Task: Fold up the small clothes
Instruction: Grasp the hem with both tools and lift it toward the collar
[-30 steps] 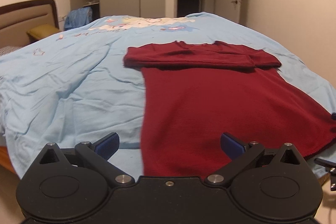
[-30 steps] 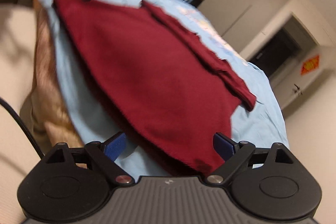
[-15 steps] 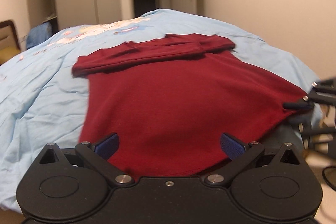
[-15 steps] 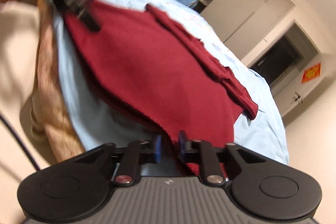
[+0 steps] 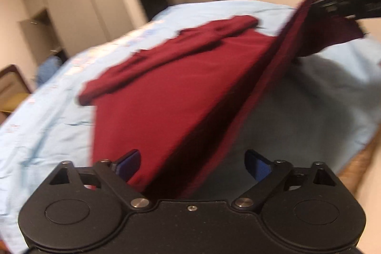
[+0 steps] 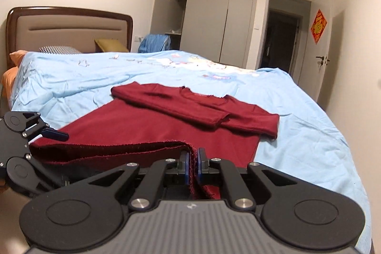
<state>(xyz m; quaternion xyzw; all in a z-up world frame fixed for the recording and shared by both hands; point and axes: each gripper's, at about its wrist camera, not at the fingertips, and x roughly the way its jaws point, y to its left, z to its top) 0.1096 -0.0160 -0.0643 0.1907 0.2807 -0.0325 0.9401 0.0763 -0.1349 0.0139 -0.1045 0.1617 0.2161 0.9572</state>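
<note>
Left gripper (image 5: 191, 162) had swung in, jaws spread around the hem of the maroon sweater (image 6: 147, 125). Right gripper (image 6: 193, 164), clamped on that hem, had lifted it off the bed's (image 6: 309, 139) near edge. Wardrobe (image 6: 214, 18) stood behind.

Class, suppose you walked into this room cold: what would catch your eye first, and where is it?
The dark red sweater spread on the pale blue bedspread, sleeves folded across its top. Next, the right gripper, jaws clamped on the sweater's near hem, lifting it. The left gripper sits open at the other corner.
</note>
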